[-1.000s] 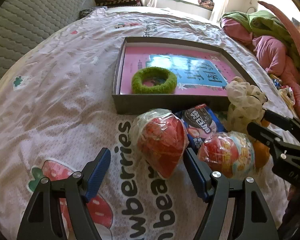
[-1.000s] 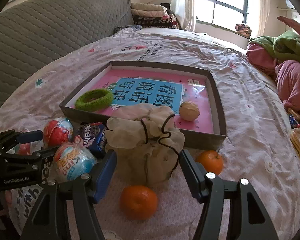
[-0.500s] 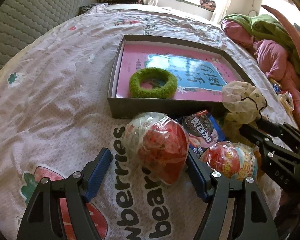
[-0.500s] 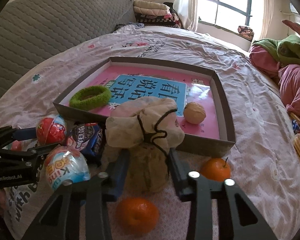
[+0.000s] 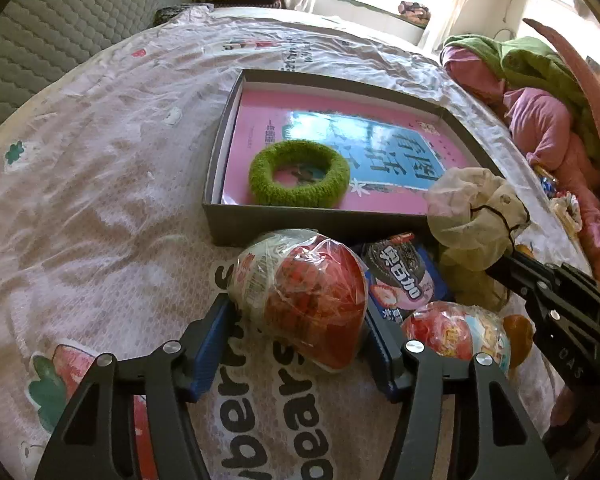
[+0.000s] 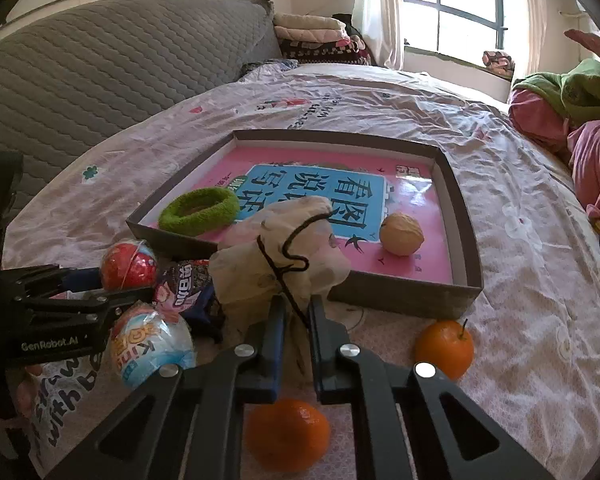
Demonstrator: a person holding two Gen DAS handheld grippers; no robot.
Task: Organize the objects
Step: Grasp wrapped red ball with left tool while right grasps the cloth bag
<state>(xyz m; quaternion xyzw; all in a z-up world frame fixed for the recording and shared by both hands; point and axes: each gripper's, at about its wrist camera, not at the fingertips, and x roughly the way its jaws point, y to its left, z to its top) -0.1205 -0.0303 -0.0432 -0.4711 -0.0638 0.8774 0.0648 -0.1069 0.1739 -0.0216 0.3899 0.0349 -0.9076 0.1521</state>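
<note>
My left gripper (image 5: pixel 296 316) is shut on a red wrapped egg toy (image 5: pixel 308 300) in front of the grey tray (image 5: pixel 300 220); the egg also shows in the right wrist view (image 6: pixel 128 264). My right gripper (image 6: pixel 298 312) is shut on a beige drawstring pouch (image 6: pixel 284 248), which also shows in the left wrist view (image 5: pixel 476 212). The tray (image 6: pixel 404 300) holds a pink book (image 6: pixel 420 248), a green ring (image 6: pixel 198 216) and a walnut (image 6: pixel 402 234). A second egg toy (image 6: pixel 152 346) and a snack packet (image 6: pixel 184 284) lie between the grippers.
Two oranges (image 6: pixel 286 434) (image 6: pixel 444 348) lie on the bedsheet near my right gripper. A grey quilted headboard (image 6: pixel 100 80) is at the left. Pink and green bedding (image 6: pixel 580 120) is piled at the right.
My right gripper has closed on the pouch. My left gripper has moved forward and closed on the red egg toy.
</note>
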